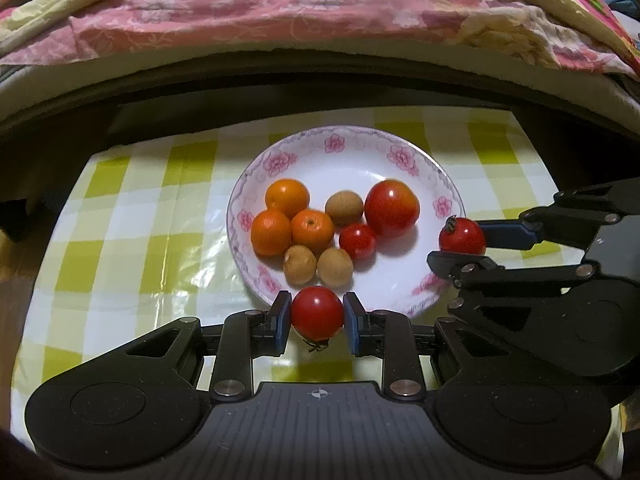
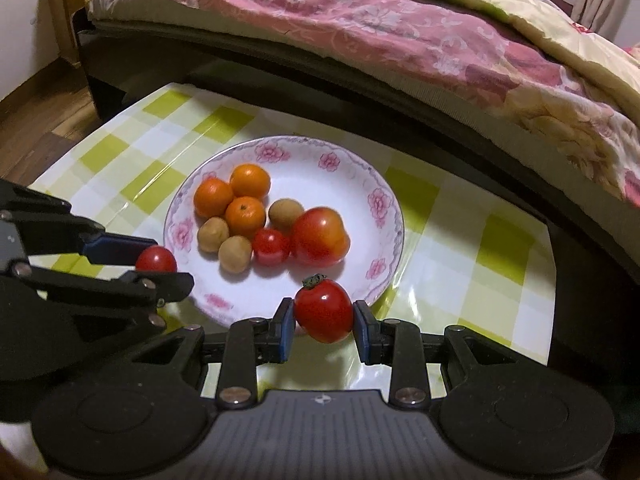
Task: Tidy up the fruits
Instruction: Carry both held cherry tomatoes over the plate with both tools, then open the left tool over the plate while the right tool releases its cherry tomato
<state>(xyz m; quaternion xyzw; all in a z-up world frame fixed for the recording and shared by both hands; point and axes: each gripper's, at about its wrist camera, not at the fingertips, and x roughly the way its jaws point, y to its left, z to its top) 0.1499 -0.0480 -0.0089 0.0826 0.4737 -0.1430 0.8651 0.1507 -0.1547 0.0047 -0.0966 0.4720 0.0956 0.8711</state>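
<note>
A white floral plate holds three oranges, three brown longans, a large tomato and a small tomato. My left gripper is shut on a small red tomato, stem down, at the plate's near rim. My right gripper is shut on another small tomato, stem up, at the plate's right rim.
The plate sits on a low table with a green-and-white checked cloth. A bed with pink floral bedding runs close behind the table. Wooden floor shows at the left.
</note>
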